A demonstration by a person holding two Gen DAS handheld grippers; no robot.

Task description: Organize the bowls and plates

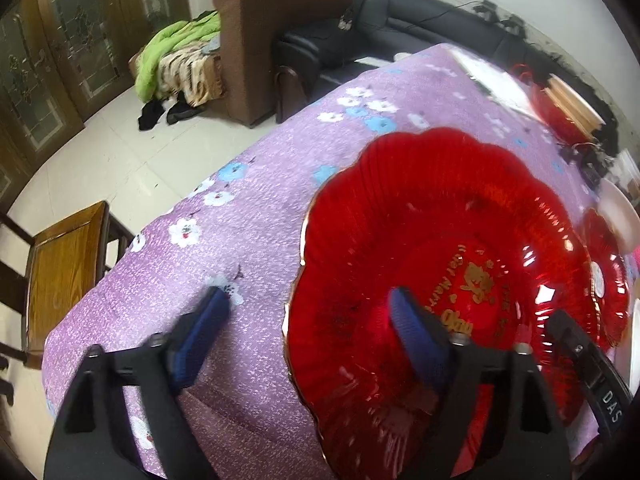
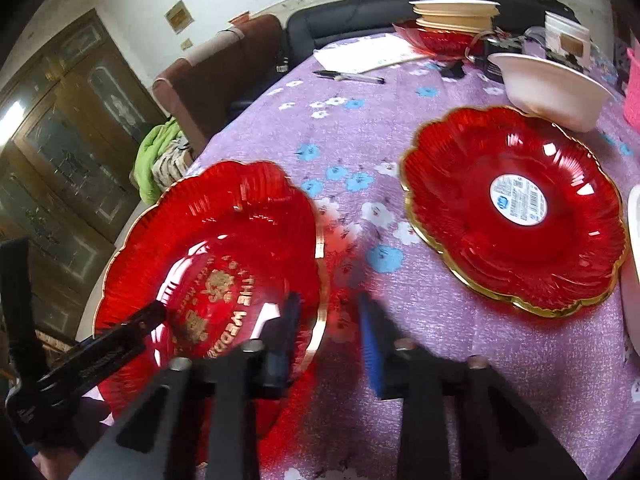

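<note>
Plate: red scalloped plastic plate with gold rim and gold lettering, on the desk's purple flowered cloth, near its left edge.
Left tool: spread wide astride the plate's left rim, one pad inside, the other over the cloth.
Right tool: narrowly spread astride the right rim; pads blurred, outer one apart from it.
Second red plate with white sticker: flat, well apart, beside a white bowl.

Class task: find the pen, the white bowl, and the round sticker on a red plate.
pen (image 2: pixel 349 76), right wrist view, middle of its barrel.
white bowl (image 2: pixel 548 92), right wrist view, outer wall.
sticker (image 2: pixel 518 199), right wrist view, its centre.
</note>
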